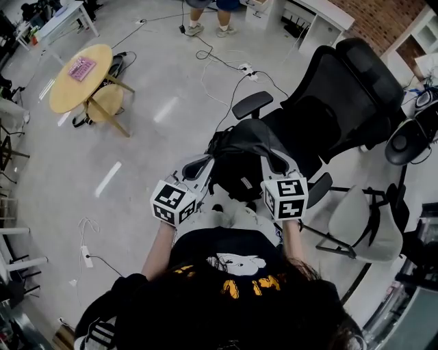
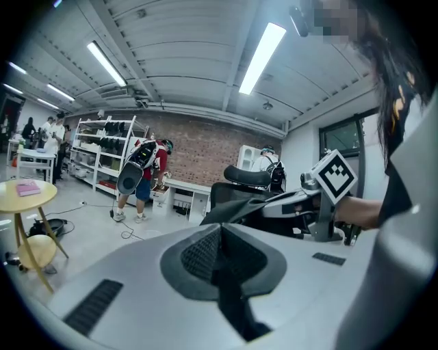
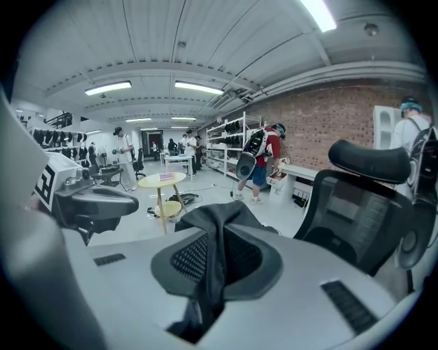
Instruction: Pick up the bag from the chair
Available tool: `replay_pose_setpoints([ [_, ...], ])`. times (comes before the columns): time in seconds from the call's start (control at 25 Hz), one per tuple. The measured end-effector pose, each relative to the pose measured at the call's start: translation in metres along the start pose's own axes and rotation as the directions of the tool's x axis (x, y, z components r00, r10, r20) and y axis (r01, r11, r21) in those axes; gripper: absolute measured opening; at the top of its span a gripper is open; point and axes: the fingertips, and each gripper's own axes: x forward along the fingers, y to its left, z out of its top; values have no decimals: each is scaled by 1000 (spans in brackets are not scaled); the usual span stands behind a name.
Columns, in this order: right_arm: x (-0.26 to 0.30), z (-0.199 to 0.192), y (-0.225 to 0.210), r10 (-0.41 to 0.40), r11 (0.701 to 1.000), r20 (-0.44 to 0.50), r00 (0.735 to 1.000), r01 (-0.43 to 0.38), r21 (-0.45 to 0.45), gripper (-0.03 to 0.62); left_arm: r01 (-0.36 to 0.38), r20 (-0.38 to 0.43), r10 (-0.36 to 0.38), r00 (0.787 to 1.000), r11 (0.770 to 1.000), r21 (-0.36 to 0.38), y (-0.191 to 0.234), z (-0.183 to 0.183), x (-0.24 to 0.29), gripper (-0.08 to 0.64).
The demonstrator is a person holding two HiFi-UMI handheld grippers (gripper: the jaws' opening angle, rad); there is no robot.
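Observation:
A dark grey fabric bag [image 1: 243, 142] hangs stretched between my two grippers, lifted in front of the black mesh office chair [image 1: 345, 92]. The left gripper [image 1: 196, 166] is shut on the bag's left edge. In the left gripper view its jaws [image 2: 220, 236] pinch a dark fold of the bag [image 2: 236, 207]. At the bag's right edge the right gripper [image 1: 276, 163] is shut too, with a fold of the bag [image 3: 219, 215] squeezed between its jaws [image 3: 217, 240]. Each gripper shows in the other's view: the right gripper [image 2: 321, 198] and the left gripper [image 3: 89, 202].
A round yellow table [image 1: 83, 76] with a pink item stands at the far left, a yellow stool beneath it. Cables and a power strip [image 1: 245, 68] lie on the floor beyond the chair. A person [image 1: 209, 14] stands at the back. A white chair [image 1: 363, 220] stands at the right.

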Motion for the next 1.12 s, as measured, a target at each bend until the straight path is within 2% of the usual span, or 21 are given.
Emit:
replay_pose_setpoints([
  [0.44,-23,-10,6,16,1000,7,1000,-17,14,32,14,-1,-14,1000,999,33,-17,5,3,9],
  [0.72,-51,-30,-1,17,999,-5,1000,-17,31,31,52,-31,-50,998,995,83,-58,10,4,9],
  [1.12,-85,-62,1,9,999,0,1000,-9,47,32,55,-25,-52,998,993,108,-99,6,-11,9],
])
